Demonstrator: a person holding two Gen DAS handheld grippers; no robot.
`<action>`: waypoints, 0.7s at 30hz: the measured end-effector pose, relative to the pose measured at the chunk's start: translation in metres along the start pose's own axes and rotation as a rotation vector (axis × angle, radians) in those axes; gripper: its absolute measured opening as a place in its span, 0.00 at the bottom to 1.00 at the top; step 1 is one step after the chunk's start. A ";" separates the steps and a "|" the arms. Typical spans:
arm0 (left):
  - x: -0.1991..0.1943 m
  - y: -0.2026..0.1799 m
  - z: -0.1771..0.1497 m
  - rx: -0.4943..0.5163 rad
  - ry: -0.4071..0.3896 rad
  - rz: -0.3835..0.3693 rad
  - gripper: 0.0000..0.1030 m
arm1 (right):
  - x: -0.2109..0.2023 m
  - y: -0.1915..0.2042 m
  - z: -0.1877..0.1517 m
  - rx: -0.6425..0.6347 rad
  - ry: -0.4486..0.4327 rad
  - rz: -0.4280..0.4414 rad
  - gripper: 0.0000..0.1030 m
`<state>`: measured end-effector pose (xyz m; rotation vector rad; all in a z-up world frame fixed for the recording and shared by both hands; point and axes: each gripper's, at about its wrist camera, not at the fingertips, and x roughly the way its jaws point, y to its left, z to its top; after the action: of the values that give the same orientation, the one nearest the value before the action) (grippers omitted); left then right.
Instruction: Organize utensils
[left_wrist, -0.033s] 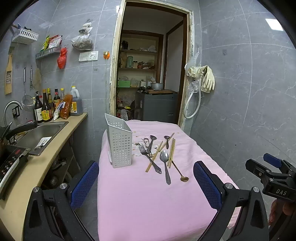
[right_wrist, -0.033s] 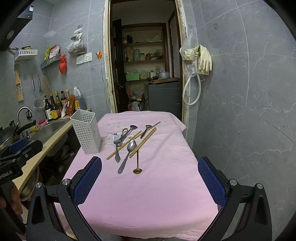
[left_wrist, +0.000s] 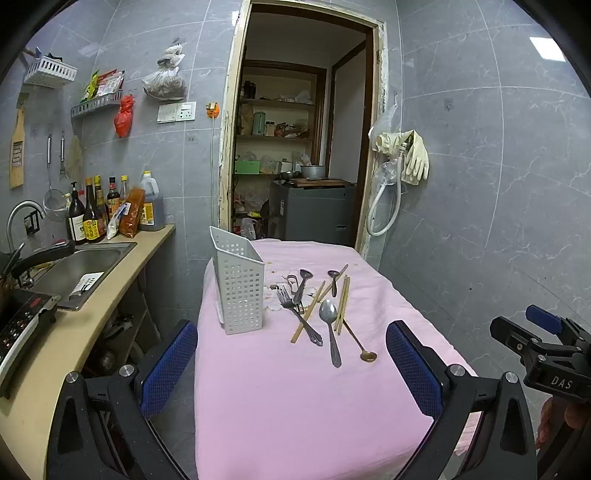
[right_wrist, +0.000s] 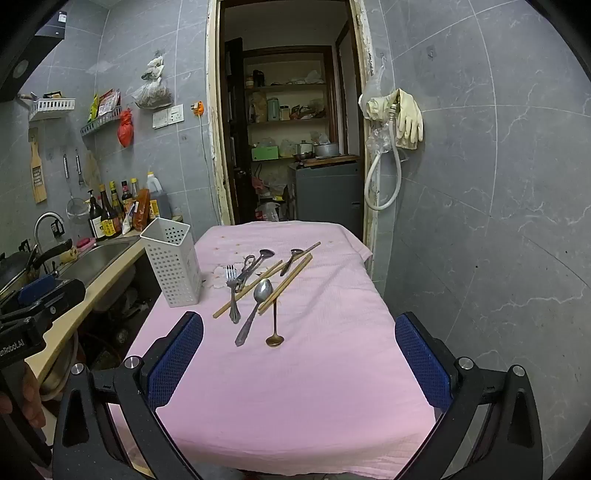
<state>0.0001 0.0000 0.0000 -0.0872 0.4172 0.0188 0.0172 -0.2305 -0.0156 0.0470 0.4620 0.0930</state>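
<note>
A white perforated utensil holder (left_wrist: 240, 291) (right_wrist: 173, 264) stands upright at the left side of a pink-clothed table (left_wrist: 295, 406). Right of it lies a loose pile of utensils: a fork (left_wrist: 295, 314), a large steel spoon (left_wrist: 328, 325), a small brass spoon (left_wrist: 360, 341), wooden chopsticks (left_wrist: 341, 304) and small ladles (right_wrist: 264, 256). My left gripper (left_wrist: 291, 362) hovers open over the table's near part, short of the pile, with nothing between its fingers. My right gripper (right_wrist: 299, 354) is likewise open and empty, nearer the front edge.
A counter with a sink (left_wrist: 85, 266), sauce bottles (left_wrist: 96, 218) and a hob (left_wrist: 18, 325) runs along the left. A grey tiled wall is close on the right, with gloves and a hose (left_wrist: 402, 162). An open pantry doorway (left_wrist: 295, 147) lies beyond the table.
</note>
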 end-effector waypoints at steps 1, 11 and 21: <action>0.000 0.000 0.000 0.002 -0.001 0.001 1.00 | 0.000 0.000 0.000 -0.002 -0.001 -0.001 0.99; 0.000 0.000 0.000 0.001 -0.004 0.000 1.00 | 0.000 0.001 0.000 -0.006 -0.003 -0.003 0.99; 0.000 0.000 0.000 0.000 -0.004 -0.002 1.00 | 0.000 0.002 0.000 -0.007 -0.004 -0.004 0.99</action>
<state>-0.0001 -0.0001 0.0000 -0.0878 0.4131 0.0174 0.0174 -0.2282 -0.0155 0.0399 0.4573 0.0909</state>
